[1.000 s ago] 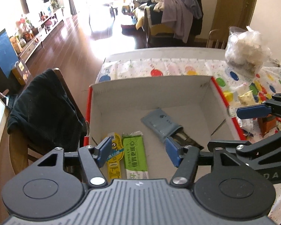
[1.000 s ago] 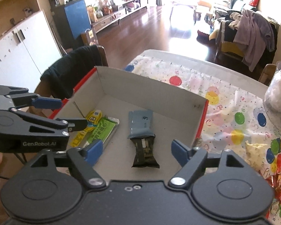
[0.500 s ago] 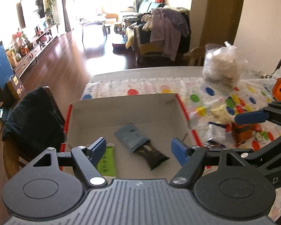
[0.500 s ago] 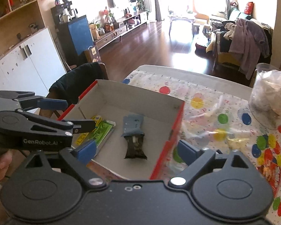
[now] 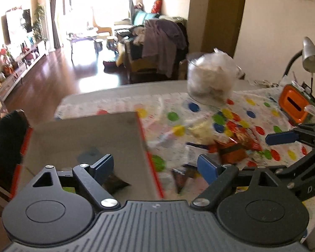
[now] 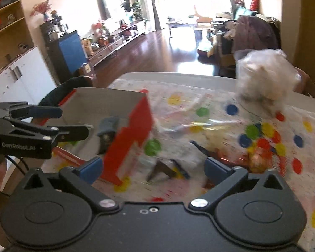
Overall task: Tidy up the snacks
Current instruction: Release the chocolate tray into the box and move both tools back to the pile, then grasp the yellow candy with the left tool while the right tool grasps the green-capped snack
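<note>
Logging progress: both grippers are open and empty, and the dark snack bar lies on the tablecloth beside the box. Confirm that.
Not quite. The dark snack bar lies inside the box, not on the tablecloth, as the right wrist view shows. Both the left gripper and right gripper are open and empty.

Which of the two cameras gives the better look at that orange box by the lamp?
The left wrist view: the orange box sits in plain sight at the far right of the table, below the desk lamp. The right wrist view does not show it at all.
</note>
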Tool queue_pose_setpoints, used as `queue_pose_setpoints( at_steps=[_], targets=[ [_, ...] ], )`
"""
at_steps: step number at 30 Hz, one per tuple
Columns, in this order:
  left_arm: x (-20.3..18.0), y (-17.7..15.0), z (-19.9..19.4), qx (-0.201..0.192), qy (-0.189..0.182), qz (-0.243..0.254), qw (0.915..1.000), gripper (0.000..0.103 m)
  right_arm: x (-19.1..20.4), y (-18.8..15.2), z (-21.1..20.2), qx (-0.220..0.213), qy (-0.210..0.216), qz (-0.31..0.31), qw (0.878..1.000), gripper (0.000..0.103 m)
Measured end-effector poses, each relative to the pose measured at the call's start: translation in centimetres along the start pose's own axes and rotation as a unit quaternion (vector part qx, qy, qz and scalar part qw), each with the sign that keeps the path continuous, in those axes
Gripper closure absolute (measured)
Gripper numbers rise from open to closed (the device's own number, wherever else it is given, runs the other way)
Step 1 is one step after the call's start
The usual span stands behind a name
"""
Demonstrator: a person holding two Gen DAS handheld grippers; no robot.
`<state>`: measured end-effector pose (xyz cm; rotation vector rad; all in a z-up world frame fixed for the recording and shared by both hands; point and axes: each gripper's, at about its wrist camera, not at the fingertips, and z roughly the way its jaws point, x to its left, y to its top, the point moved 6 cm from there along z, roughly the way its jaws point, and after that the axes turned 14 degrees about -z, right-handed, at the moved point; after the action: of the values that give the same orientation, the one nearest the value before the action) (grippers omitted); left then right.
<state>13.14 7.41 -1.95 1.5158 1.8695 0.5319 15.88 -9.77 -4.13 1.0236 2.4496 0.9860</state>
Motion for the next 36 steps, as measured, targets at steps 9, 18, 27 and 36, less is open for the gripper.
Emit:
queue_pose_setpoints(
  at_steps=[9, 18, 27, 36],
  targets=[
    [-5.6, -4.0, 4.0, 0.039, -0.010, 0.028, 0.9988, 0.016, -7.3, -5.5, -1.4, 0.033, -0.022, 0.009, 0.999, 0.000],
    [-11.2, -6.1, 8.3, 0.048, -0.037, 0.071, 0.9956, 0.016, -14.0, -9.0, 0.7, 0.070, -0.034, -0.004, 0.997, 0.000],
    [-15.6, -8.6, 14.5, 0.120, -0.055, 0.093, 0.9869, 0.016, -19.2, -11.2, 4.6, 0.116, -0.043, -0.008, 0.992, 0.001],
    [-16.1, -11.2, 18.0, 0.130, 0.017, 0.041, 0.9905, 0.016, -19.0, -13.4, 7.8, 0.141, -0.042, 0.011, 0.989, 0.016]
  ],
)
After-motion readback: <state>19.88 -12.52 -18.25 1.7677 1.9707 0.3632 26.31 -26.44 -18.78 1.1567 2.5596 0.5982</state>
